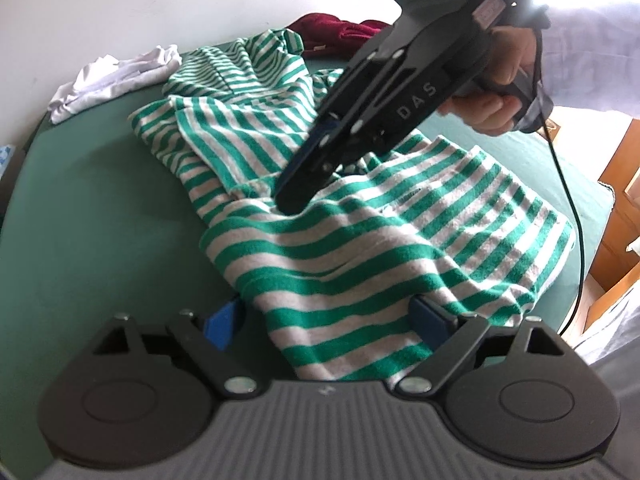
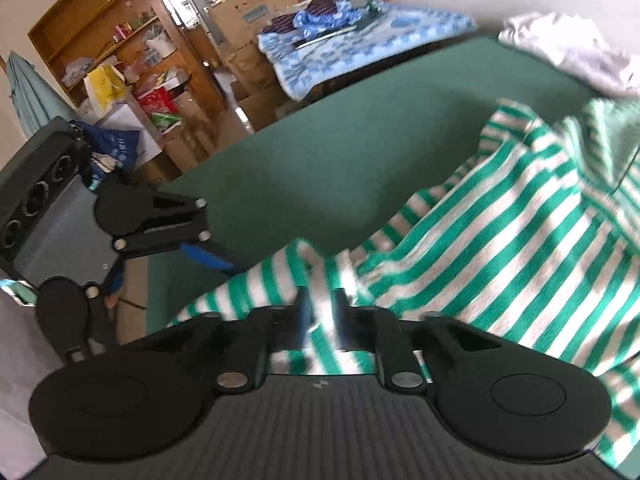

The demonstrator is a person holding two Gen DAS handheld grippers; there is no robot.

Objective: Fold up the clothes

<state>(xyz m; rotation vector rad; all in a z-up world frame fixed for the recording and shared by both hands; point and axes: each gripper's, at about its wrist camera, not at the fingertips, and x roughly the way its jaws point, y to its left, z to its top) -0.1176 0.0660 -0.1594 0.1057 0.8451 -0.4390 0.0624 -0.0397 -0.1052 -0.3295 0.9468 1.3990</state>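
Note:
A green-and-white striped garment [image 1: 360,232] lies rumpled on the green table cover [image 1: 100,220]. In the left wrist view my left gripper [image 1: 326,322] is open, its blue pads [image 1: 220,324] wide apart, and the garment's near edge runs between them. A hand [image 1: 492,96] holds my right gripper [image 1: 290,200], which points down into the middle of the cloth. In the right wrist view the right gripper [image 2: 324,316] is shut on a raised fold of the striped garment [image 2: 500,240]. The left gripper [image 2: 172,278] shows open at the garment's left end.
A crumpled white garment [image 1: 116,80] [image 2: 568,48] and a dark red one [image 1: 340,32] lie at the far side of the table. A black cable [image 1: 576,220] hangs to the right. Beyond the table edge stand a cluttered wooden shelf [image 2: 108,40], cardboard boxes [image 2: 248,12] and a blue patterned blanket [image 2: 360,36].

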